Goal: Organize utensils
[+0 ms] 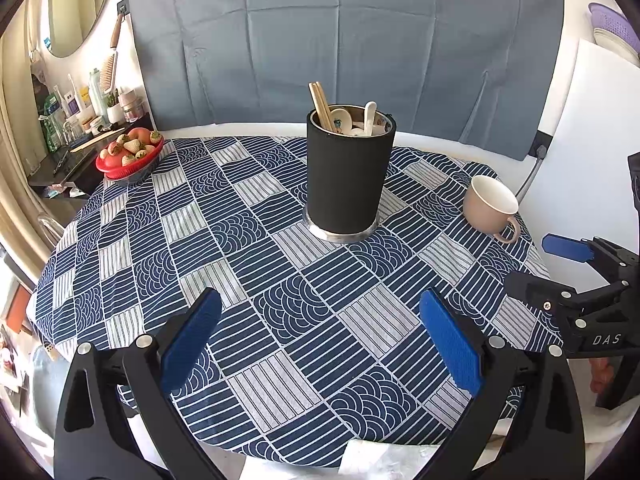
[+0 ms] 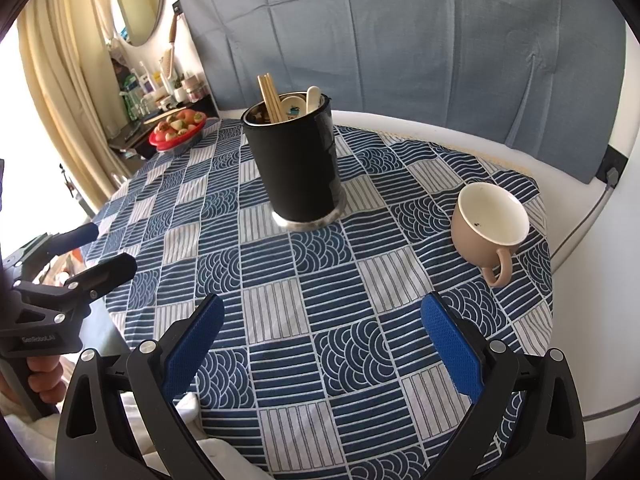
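Observation:
A black cylindrical utensil holder stands upright near the middle of the round table. Wooden chopsticks and white ceramic spoons stick out of it. My left gripper hovers open over the near part of the tablecloth, well short of the holder, with nothing between its blue pads. My right gripper is likewise open and empty over the cloth; it also shows at the right edge of the left wrist view. The left gripper appears at the left edge of the right wrist view.
A beige cup sits right of the holder, handle toward me. A red bowl of fruit stands at the far left table edge. A blue patterned tablecloth covers the table. Cluttered shelf far left; grey fabric panel behind.

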Tool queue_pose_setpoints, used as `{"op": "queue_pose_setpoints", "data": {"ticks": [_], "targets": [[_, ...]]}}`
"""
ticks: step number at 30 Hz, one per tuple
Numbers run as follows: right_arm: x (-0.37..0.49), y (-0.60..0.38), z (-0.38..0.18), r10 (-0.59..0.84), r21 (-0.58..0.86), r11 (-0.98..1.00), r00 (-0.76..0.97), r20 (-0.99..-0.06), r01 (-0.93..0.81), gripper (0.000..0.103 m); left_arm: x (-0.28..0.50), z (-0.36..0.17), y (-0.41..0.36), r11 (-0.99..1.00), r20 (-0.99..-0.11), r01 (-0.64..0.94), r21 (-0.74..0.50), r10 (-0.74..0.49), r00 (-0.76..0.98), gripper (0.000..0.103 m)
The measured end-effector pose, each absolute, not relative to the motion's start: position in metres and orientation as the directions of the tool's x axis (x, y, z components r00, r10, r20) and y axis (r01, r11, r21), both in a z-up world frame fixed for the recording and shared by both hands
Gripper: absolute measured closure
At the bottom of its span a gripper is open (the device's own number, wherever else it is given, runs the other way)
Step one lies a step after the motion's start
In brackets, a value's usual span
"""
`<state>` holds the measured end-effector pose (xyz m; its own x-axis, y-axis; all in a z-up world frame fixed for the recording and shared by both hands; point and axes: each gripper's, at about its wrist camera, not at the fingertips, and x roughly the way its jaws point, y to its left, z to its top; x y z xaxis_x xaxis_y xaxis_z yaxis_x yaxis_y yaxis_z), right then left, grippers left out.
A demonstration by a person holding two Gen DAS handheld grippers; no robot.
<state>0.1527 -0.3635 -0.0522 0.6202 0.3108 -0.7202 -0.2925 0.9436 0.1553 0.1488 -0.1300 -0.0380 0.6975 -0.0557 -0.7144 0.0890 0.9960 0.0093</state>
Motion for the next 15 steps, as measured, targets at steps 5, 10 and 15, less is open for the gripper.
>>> {"op": "queue_pose_setpoints", "data": {"ticks": [5,10,15], "targets": [[0.1526,-0.3634,-0.0523,0.31,0.154,0.944,0.621,-0.72,-0.292,0.008,0.1492,-0.0377,-0.1297,0.996,-0.713,0.089,0.003,-0.06,0.699,0.006],[0.1536,-0.3636,-0.0529,0.311,0.157,0.944,0.62,-0.721,-0.291,0.008,0.1498,-0.0385,-0.1298,0.996,-0.714,0.089,0.007,-0.057,0.698,0.006],[0.1566,-0.3636,-0.054,0.313,0.157,0.942,0.615,-0.724,-0.295,0.008,0.1505,-0.0392,-0.1286,0.996,-0.715,0.087,0.004,-0.058,0.697,0.006]]}}
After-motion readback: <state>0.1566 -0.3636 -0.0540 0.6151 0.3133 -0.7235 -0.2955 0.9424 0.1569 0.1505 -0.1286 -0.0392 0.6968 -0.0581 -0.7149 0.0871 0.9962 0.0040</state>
